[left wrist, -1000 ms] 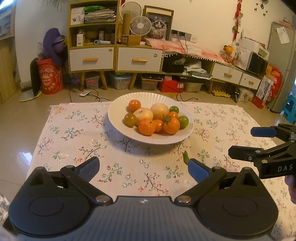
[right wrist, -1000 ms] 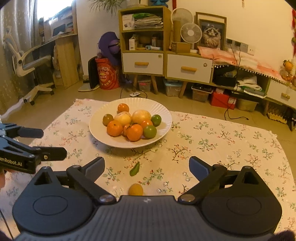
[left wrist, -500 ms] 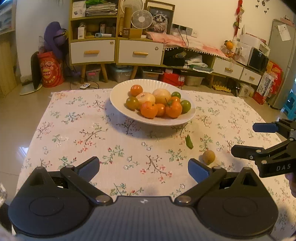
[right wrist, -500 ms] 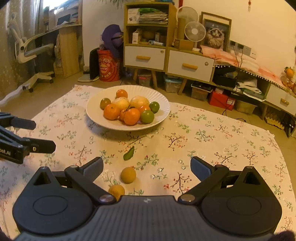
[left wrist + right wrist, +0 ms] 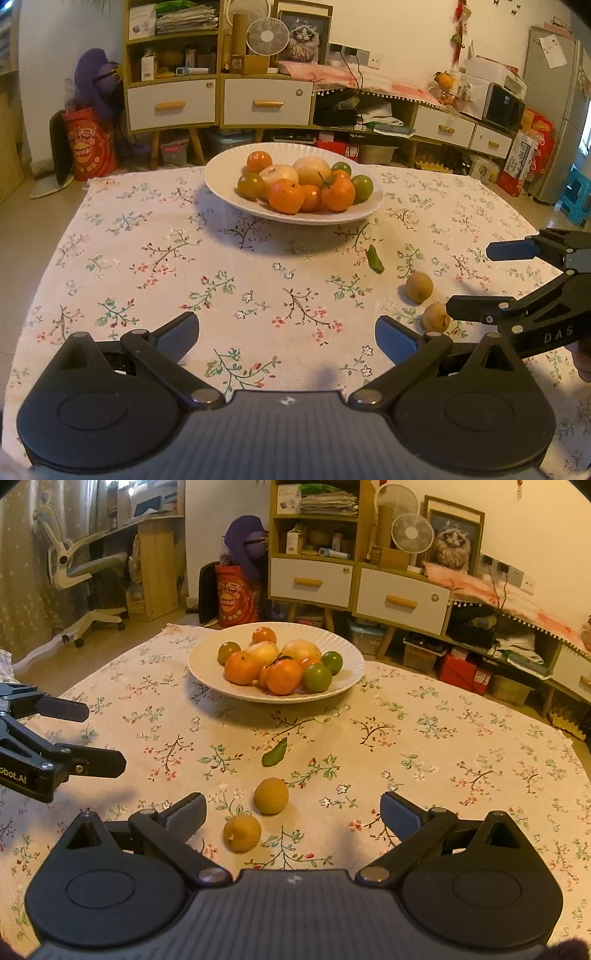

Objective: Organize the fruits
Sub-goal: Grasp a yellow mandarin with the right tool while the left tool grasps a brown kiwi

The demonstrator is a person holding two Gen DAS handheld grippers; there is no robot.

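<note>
Two loose brown fruits (image 5: pixel 270 796) on table (image 5: pixel 461 746), just ahead of spread, empty right claw (image 5: pixel 293 814); left claw (image 5: pixel 287 334) spread, empty.

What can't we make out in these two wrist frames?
- Left view: nearer loose fruit partly hidden behind the right gripper finger.
- Both views: fruit at the bottom of the pile in the plate is covered by the top ones.
- Both views: the table's near edge is hidden by the gripper bodies.

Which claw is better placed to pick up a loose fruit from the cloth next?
Probably the right claw: open, with both small brown fruits lying just ahead between its fingers. The left claw faces bare cloth.
</note>
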